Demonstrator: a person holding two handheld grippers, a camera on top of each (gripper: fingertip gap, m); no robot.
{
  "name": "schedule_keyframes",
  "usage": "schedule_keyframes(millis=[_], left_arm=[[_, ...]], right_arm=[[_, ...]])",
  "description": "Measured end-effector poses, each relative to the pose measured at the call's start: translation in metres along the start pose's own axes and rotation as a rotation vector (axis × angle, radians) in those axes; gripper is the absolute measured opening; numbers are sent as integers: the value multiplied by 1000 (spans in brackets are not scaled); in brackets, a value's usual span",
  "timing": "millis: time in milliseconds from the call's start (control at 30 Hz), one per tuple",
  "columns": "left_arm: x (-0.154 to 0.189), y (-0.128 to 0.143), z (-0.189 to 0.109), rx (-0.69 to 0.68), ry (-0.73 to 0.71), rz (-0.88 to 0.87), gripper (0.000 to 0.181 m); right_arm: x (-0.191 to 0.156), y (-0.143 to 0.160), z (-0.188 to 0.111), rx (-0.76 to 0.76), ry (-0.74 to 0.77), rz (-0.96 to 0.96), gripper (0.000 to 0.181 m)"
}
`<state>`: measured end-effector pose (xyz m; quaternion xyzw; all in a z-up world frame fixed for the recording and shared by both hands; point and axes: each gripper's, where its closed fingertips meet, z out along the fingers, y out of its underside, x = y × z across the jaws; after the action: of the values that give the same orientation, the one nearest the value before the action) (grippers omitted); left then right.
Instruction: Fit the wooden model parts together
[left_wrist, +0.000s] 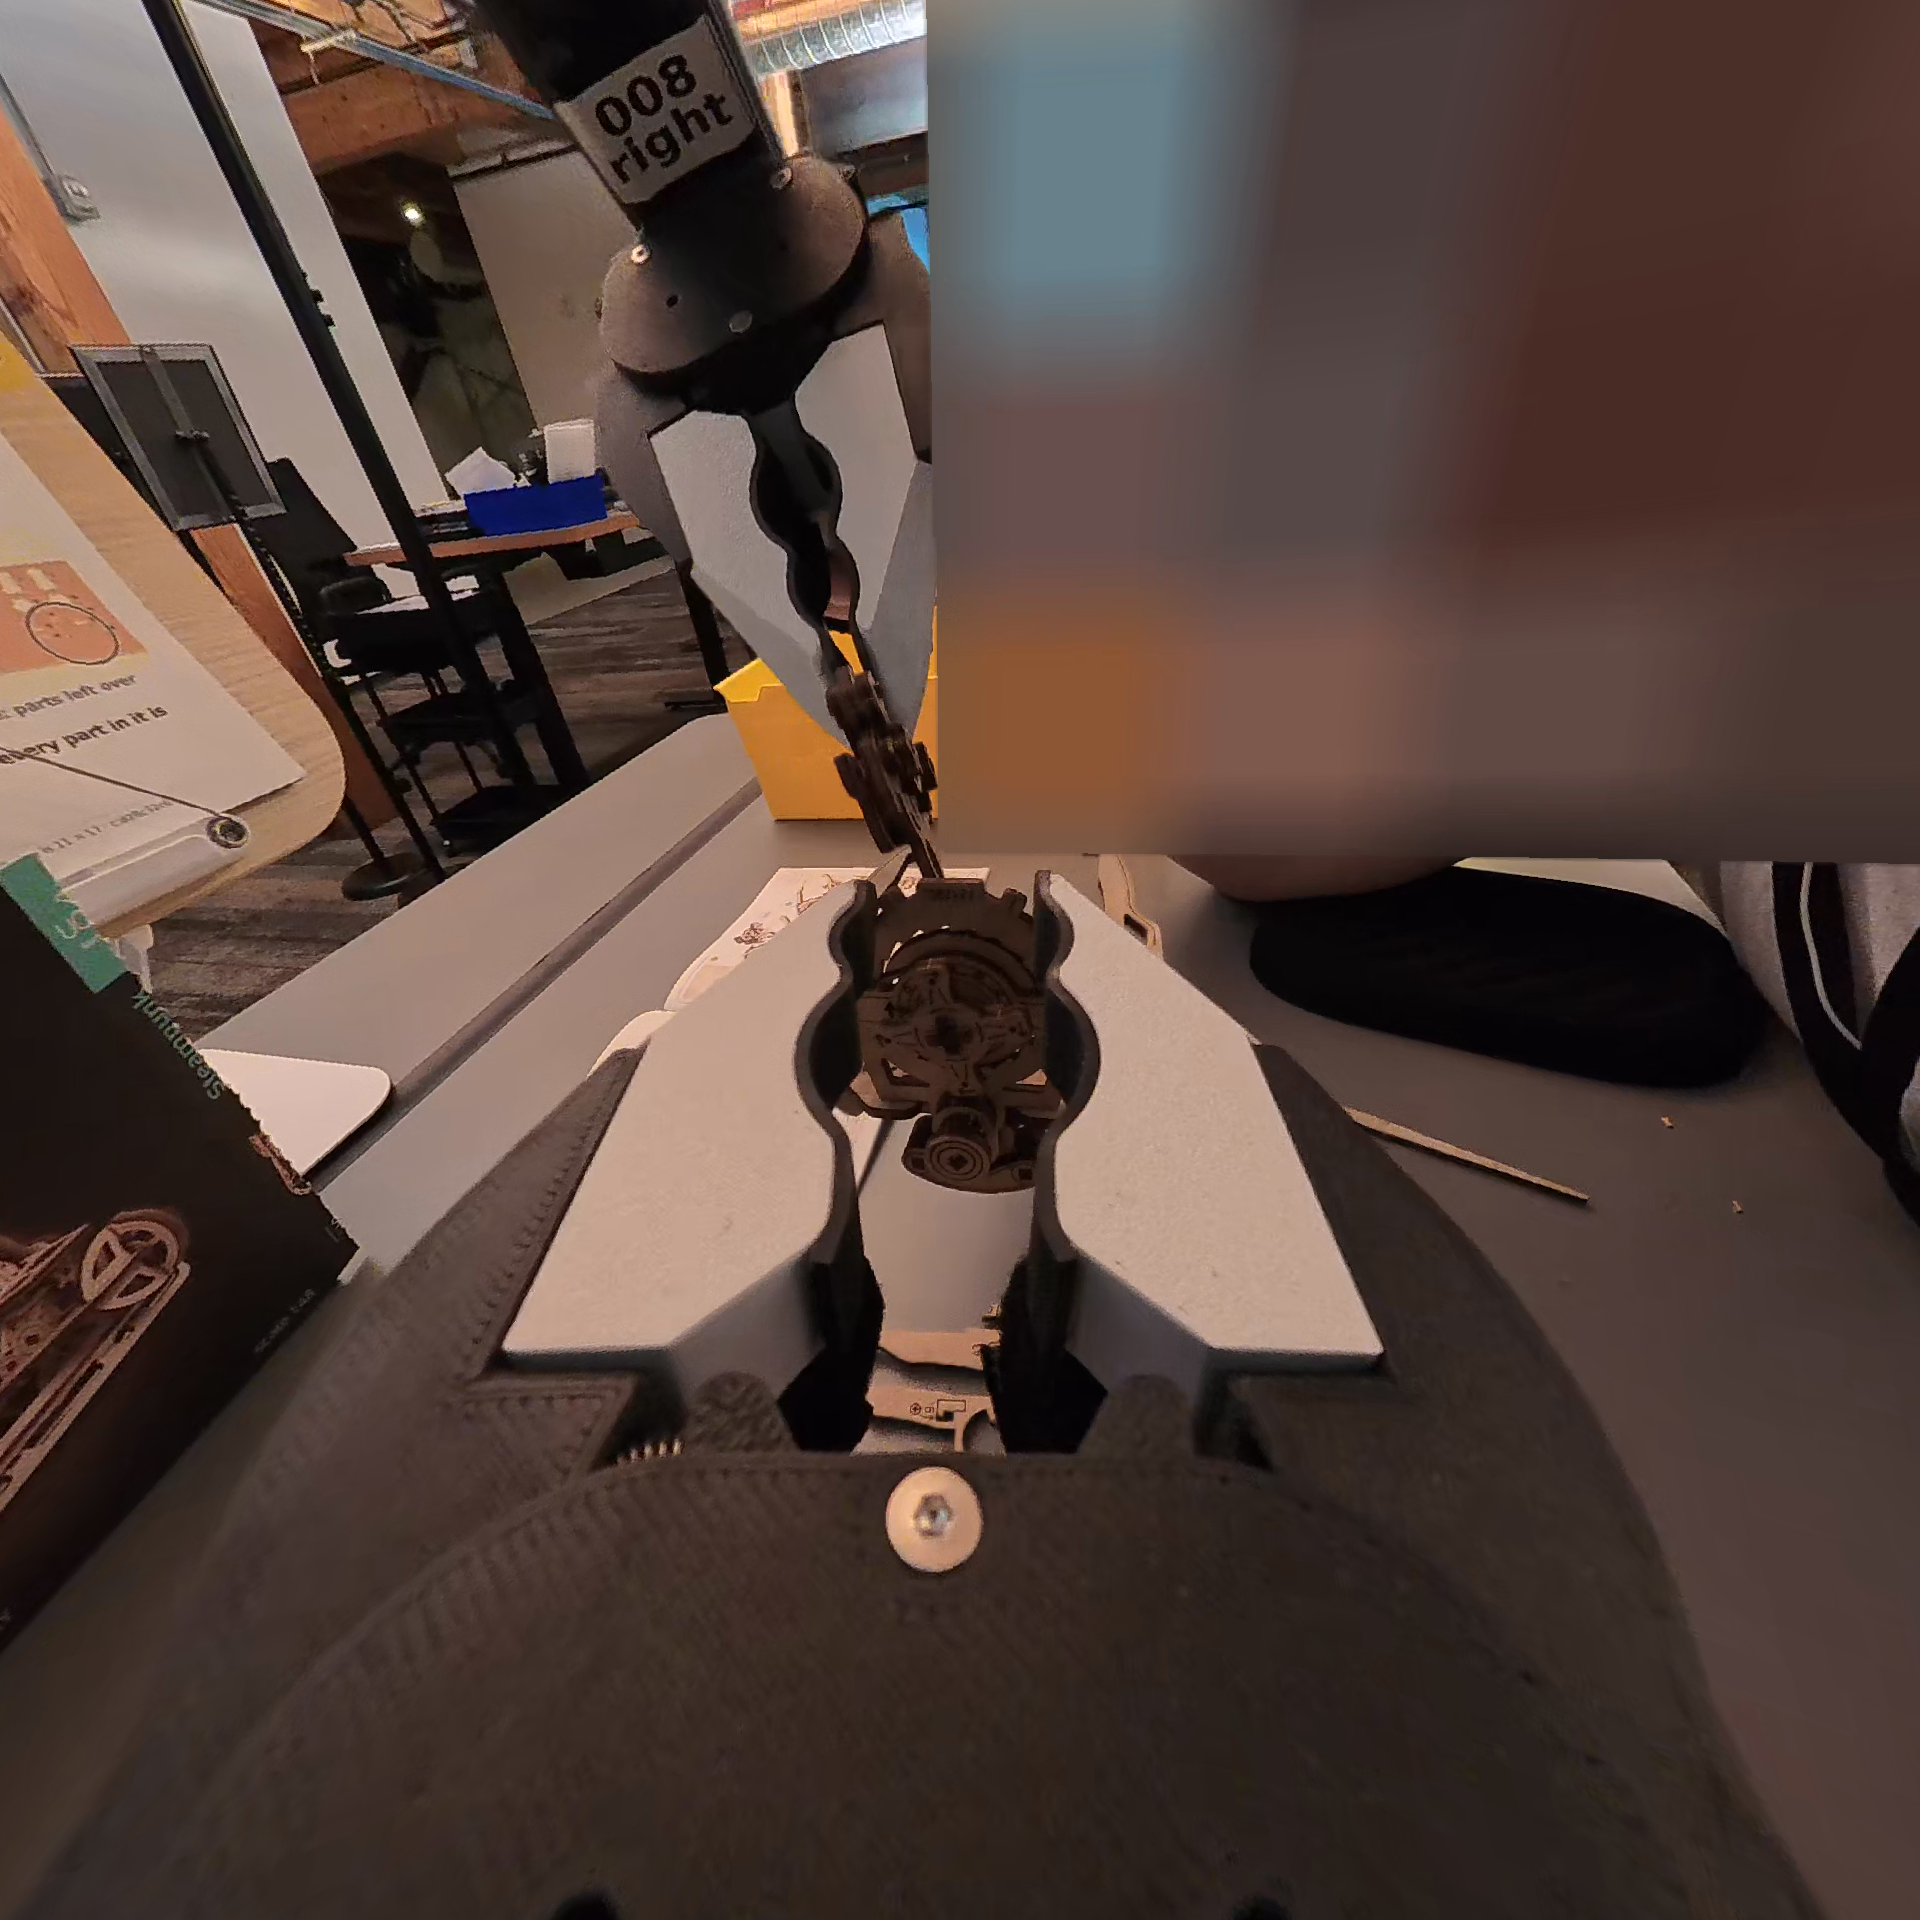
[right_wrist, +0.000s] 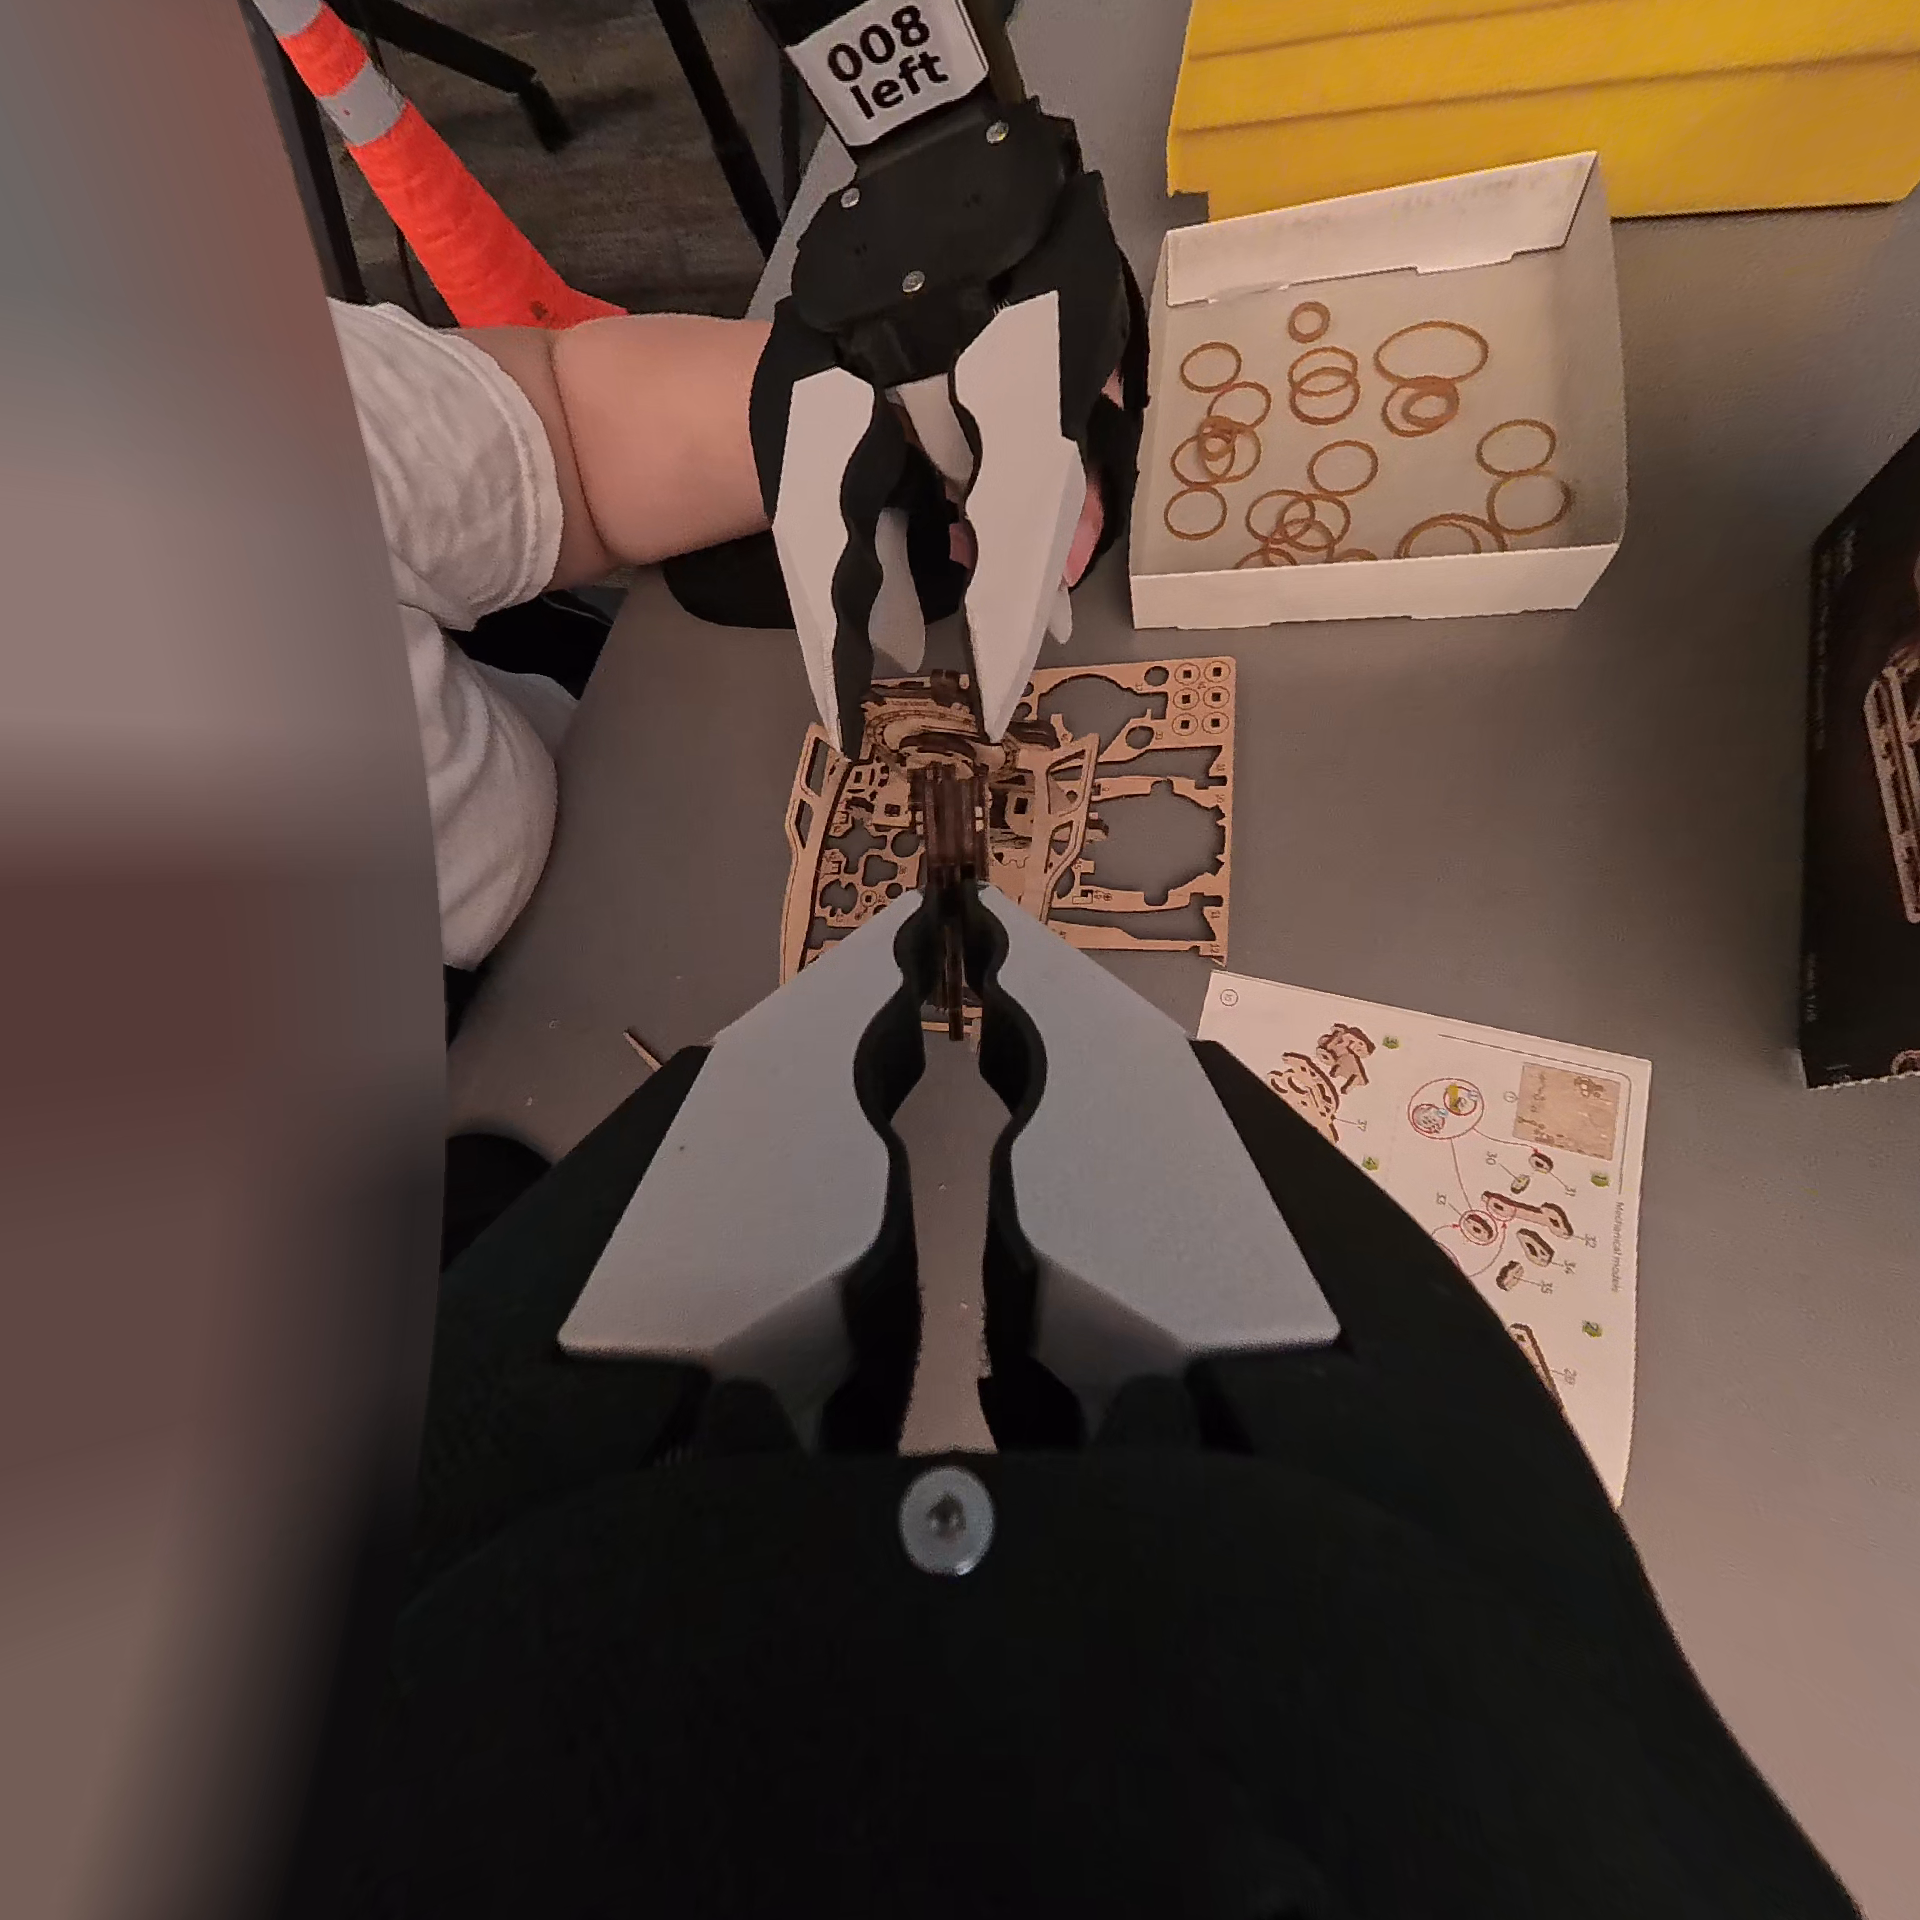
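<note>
Nearest the lens in the left wrist view, the left gripper (left_wrist: 948, 914) is clenched around a round wooden gear assembly (left_wrist: 951, 1029), holding it up off the grey table (left_wrist: 1558, 1455), probably so it stays put as the base piece. Just past it the right gripper (right_wrist: 948, 904) comes in tip to tip, pinching a flat dark linkage part (right_wrist: 948, 831) edge-on, and its end looks like it's touching the assembly's top, so this is likely the lining-up step. Farther back lie the punched-out wooden sheet (right_wrist: 1122, 831), the instruction sheet (right_wrist: 1475, 1195) and a white tray of rubber bands (right_wrist: 1382, 582), all close by for reference and spares.
</note>
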<state>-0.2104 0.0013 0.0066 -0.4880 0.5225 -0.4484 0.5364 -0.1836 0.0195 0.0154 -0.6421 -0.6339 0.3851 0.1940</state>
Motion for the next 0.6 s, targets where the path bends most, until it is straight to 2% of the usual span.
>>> schedule_keyframes(millis=[333,600], left_arm=[[-3,4,-1,-22,-19,13,29],[-3,10,0,-49,-23,29,28]], right_arm=[[3,4,-1,-26,39,-16,1],[11,8,-19,-5,108,-17,1]])
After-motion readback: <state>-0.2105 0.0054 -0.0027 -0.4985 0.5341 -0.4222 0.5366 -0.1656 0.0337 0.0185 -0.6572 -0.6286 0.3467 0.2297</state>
